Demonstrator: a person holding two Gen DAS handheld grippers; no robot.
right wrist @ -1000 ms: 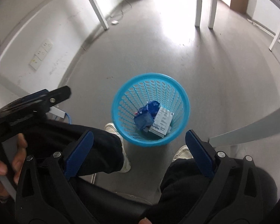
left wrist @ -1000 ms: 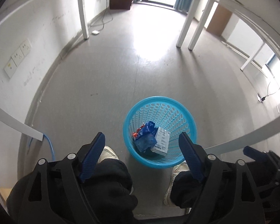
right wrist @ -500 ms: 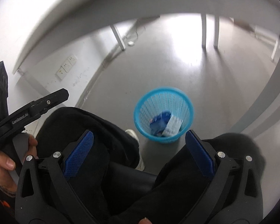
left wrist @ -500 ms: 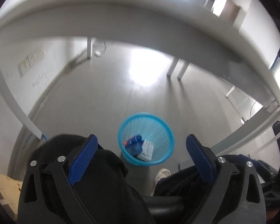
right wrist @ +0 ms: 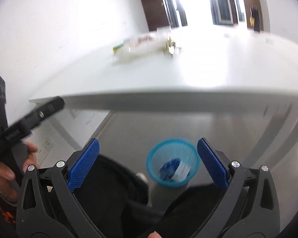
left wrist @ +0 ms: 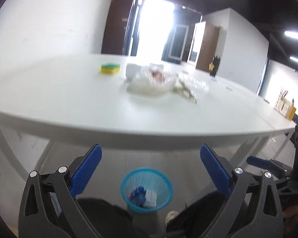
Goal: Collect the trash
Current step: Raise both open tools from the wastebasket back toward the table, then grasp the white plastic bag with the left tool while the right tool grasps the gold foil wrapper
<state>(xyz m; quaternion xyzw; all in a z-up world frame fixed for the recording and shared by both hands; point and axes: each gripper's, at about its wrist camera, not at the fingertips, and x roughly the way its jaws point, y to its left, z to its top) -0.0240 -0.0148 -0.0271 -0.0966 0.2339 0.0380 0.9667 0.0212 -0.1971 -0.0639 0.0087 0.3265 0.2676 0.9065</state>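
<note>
Now both grippers, left [left wrist: 150, 170] and right [right wrist: 148, 163], gape empty, left widening; wrappers [left wrist: 149, 83] on the table [left wrist: 59, 103] look light, crinkly; pinch a bunched edge.

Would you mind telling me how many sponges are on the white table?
1: a yellow-and-green sponge lies on the table, left of the blurred trash pile, which may hide more.
</note>
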